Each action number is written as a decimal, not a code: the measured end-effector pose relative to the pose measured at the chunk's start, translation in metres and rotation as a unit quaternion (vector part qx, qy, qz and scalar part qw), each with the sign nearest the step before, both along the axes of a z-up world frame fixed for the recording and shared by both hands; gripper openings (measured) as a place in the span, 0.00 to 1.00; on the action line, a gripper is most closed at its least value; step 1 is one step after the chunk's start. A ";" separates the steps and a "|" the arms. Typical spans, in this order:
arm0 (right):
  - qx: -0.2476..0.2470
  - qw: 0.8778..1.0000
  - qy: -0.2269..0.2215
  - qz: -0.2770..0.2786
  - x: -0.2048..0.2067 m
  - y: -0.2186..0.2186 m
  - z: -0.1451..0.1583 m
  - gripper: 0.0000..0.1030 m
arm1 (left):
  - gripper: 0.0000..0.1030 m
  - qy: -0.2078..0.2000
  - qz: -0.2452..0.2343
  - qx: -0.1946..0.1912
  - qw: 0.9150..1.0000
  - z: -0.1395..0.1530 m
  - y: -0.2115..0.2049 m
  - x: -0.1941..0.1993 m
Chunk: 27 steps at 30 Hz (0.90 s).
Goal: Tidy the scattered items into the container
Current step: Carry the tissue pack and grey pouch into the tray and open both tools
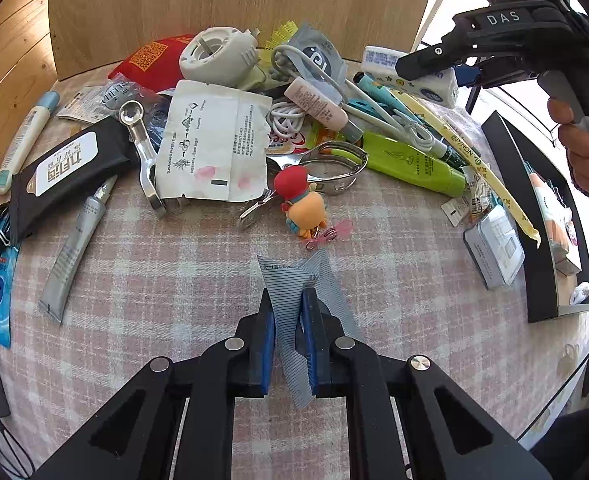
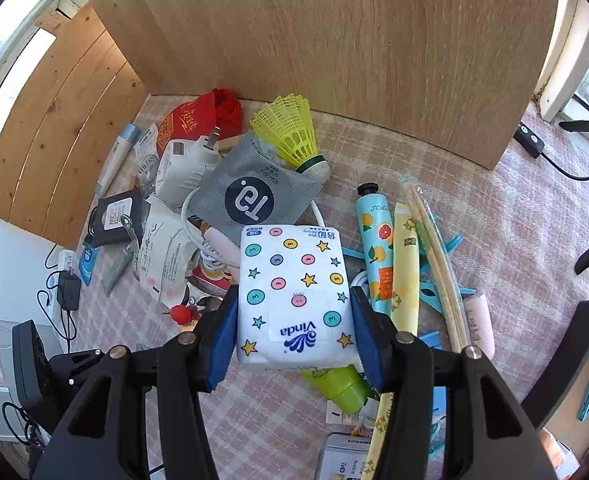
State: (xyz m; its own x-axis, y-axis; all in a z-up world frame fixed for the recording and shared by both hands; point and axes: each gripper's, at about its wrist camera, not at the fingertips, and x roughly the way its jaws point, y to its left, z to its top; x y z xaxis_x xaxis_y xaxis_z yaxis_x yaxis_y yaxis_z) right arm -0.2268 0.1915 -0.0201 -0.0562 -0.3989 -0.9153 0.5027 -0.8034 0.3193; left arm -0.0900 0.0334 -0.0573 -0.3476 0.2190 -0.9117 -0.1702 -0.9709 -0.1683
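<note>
Striped sachet (image 1: 306, 308) pinched – left gripper (image 1: 288, 308) (jaws closed).

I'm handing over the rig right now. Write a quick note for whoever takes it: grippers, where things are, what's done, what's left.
Left gripper: shut on a grey striped sachet, above the checked tablecloth.
Right gripper: jaws on either side of a Vinda tissue pack, pads at its sides, held above the pile.
Black container at the right edge of the left wrist view: a few items already inside.
Left: both held items, then the pile, including green tube, toy figure, shuttlecock.
</note>
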 end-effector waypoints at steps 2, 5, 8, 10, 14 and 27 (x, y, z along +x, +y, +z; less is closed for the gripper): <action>-0.007 1.000 0.004 -0.005 0.000 0.009 0.009 0.50 | 0.08 0.004 0.003 -0.005 1.000 0.008 0.003 0.012; -0.011 1.000 0.018 -0.014 0.005 0.026 0.023 0.50 | 0.08 0.011 0.009 -0.007 1.000 0.022 0.004 0.014; -0.008 0.999 0.034 -0.025 0.010 0.050 0.037 0.50 | 0.08 0.025 0.004 -0.010 1.000 0.036 0.010 0.012; -0.009 0.999 0.041 -0.035 0.013 0.067 0.047 0.50 | 0.08 0.035 0.000 -0.013 0.999 0.048 0.016 0.007; -0.006 0.996 0.059 -0.064 0.018 0.113 0.066 0.50 | 0.08 0.051 -0.019 -0.003 0.999 0.074 0.036 0.010; 0.038 0.973 0.106 -0.199 0.060 0.304 0.099 0.50 | 0.08 0.090 -0.179 0.052 0.978 0.124 0.199 0.021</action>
State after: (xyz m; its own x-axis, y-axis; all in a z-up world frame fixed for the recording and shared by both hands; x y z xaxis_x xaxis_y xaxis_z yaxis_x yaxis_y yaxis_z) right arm -0.1669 0.4957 0.0792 -0.3830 -0.2377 -0.8927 0.1943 -0.9654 0.1737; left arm -0.0688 0.2328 0.0670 -0.3849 0.4451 -0.8085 -0.5330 -0.8224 -0.1990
